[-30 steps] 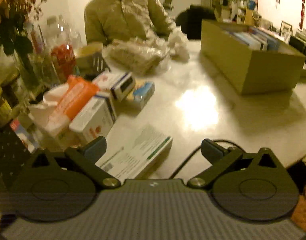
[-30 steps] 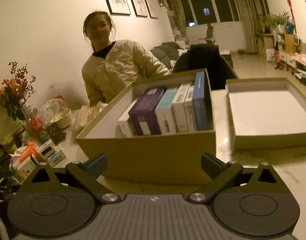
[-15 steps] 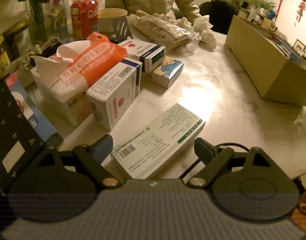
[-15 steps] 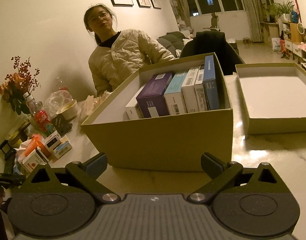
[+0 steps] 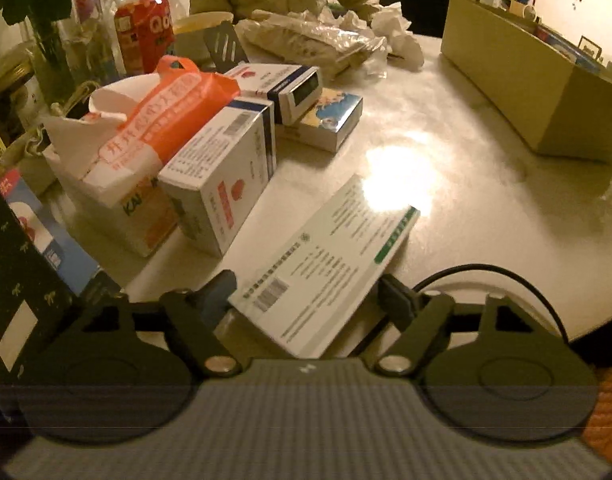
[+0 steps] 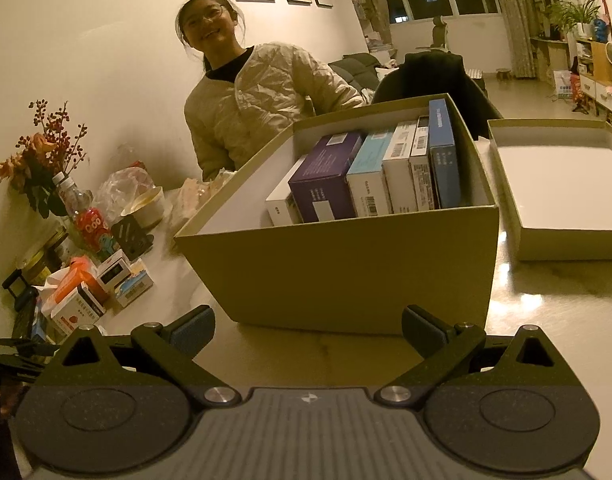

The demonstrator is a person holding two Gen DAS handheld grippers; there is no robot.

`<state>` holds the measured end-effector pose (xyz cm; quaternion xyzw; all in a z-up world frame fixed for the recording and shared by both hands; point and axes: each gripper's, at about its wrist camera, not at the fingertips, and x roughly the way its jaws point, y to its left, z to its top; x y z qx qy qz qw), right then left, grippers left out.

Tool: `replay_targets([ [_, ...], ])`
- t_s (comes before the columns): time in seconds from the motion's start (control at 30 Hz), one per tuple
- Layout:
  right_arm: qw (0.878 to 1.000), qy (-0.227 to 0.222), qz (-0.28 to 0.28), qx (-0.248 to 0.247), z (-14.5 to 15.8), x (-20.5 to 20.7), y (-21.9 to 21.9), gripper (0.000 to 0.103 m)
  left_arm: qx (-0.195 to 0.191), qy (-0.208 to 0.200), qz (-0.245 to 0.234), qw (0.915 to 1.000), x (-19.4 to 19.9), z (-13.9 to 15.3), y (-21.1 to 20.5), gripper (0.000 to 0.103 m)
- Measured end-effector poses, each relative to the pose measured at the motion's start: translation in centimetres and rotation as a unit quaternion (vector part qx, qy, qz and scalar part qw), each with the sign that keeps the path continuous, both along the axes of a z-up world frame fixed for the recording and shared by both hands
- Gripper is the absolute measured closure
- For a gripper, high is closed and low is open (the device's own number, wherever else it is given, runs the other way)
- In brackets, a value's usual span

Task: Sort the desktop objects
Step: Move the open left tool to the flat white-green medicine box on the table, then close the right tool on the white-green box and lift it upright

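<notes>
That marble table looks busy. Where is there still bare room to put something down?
The widest bare patch of the table lies between the flat white-and-green carton and the cardboard box. A strip also shows in front of that box, beside the box lid. It is crowded around the orange bag and the medicine boxes.

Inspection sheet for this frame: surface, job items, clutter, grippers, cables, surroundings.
Surface: pale glossy table, lamp glare on it.
Job's things: flat white carton with green stripe lying at the near edge; olive cardboard box holding upright cartons; its empty lid beside it.
Clutter: orange-and-white plastic bag, white medicine box with red emblem, red drink bottle, crumpled tissues.
Grippers: left gripper astride the flat carton, jaws have just been closing, contact unclear; right gripper open, empty.
Cables: black cable by the left gripper.
Surroundings: seated person in quilted jacket, framed pictures, windows.
</notes>
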<state>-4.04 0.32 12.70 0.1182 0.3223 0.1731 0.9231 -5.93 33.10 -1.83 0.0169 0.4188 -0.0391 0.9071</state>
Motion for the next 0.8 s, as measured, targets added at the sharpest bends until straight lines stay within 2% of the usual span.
replay_targets([
  [0.03, 1.000, 0.001, 0.001, 0.000, 0.0, 0.0, 0.1, 0.003, -0.003, -0.003, -0.002, 1.0000, 0.0, 0.0, -0.1, 0.037],
  [0.13, 1.000, 0.003, 0.003, 0.000, -0.1, 0.1, 0.3, 0.003, -0.021, -0.011, -0.002, 0.9997, 0.0, 0.2, -0.4, 0.043],
  [0.33, 1.000, 0.008, 0.013, 0.007, -0.4, 0.1, 1.0, 0.003, -0.064, -0.015, 0.012, 0.9978, 0.6, 0.2, -2.0, 0.045],
  [0.53, 0.999, 0.023, 0.032, 0.032, -0.9, 0.2, 2.0, 0.003, -0.092, -0.006, 0.020, 0.9955, 1.2, 0.3, -5.5, 0.046],
  [0.67, 0.995, 0.048, 0.048, 0.079, -1.8, 0.6, 2.6, 0.003, -0.118, 0.003, 0.022, 0.9928, 1.4, 0.3, -7.9, 0.046],
  [0.8, 0.985, 0.087, 0.067, 0.131, -3.1, 1.1, 3.4, 0.008, -0.137, 0.008, 0.014, 0.9905, 1.6, 0.1, -10.0, 0.046],
])
